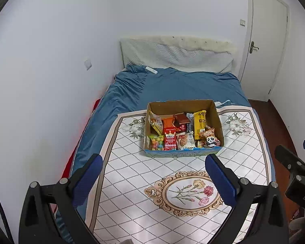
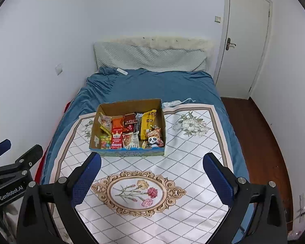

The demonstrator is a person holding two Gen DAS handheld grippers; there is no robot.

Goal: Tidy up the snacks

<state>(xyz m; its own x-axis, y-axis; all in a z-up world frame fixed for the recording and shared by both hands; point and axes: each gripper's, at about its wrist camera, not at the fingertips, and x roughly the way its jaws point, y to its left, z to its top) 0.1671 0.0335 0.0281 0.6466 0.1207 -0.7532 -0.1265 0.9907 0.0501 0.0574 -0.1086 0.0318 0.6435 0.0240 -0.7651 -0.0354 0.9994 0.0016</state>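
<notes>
While your left hand-held gripper (image 1: 153,180) and right hand-held gripper (image 2: 152,178) stand wide apart and empty, the cardboard box (image 1: 217,120) of colourful snack packets (image 1: 183,131) sits mid-frame on the bed's patterned cloth (image 1: 136,174).

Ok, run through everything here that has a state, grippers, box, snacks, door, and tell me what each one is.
left gripper: open, holding nothing
right gripper: open, holding nothing
cardboard box: open-topped, upright on the mat
snack packets: packed inside the box, none on the mat
floral mat: spread flat on the bed
door: closed
</notes>
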